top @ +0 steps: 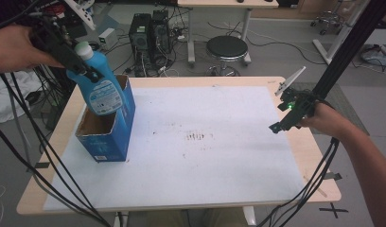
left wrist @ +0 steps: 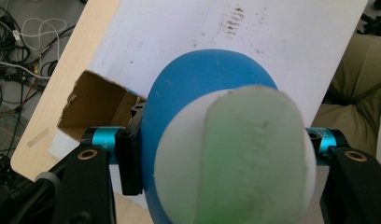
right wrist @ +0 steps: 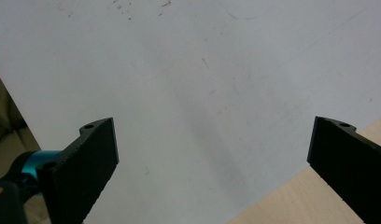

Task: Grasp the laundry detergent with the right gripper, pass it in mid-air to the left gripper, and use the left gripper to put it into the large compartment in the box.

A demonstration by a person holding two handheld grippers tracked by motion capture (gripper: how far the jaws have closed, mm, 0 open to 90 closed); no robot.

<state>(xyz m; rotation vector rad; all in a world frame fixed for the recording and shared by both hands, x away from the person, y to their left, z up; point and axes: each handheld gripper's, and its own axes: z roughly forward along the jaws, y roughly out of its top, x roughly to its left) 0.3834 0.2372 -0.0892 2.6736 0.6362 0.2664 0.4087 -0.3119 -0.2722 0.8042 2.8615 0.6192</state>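
1. The left gripper (top: 82,66), held high over the far left corner of the wooden table (top: 295,156) with its white sheet (top: 205,142), has its black jaws clamped on the neck of a blue plastic bottle with a pale cap (top: 97,80). In the left gripper view the jaws press against both sides of the bottle (left wrist: 198,107), just under the cap.
2. The bottle hangs tilted, cap up and to the left. Its base sits just inside the open top of the blue cardboard box with a brown inside (top: 108,127); most of its body is above the rim.
3. The box stands upright on the left part of the sheet, top flap open. In the left gripper view its brown inside (left wrist: 93,105) lies below and left of the bottle.
4. Right of the box, the sheet is bare apart from some dark smudges.
5. The right gripper (top: 288,116) hovers well apart from the box, over the right edge of the sheet. Its jaws stand wide apart and hold nothing, as the right gripper view (right wrist: 212,154) shows.
6. Judgement: whether the bottle is going into or coming out of the box cannot be told. If going in, the grasp and carry are done; lowering it fully and letting go remain.
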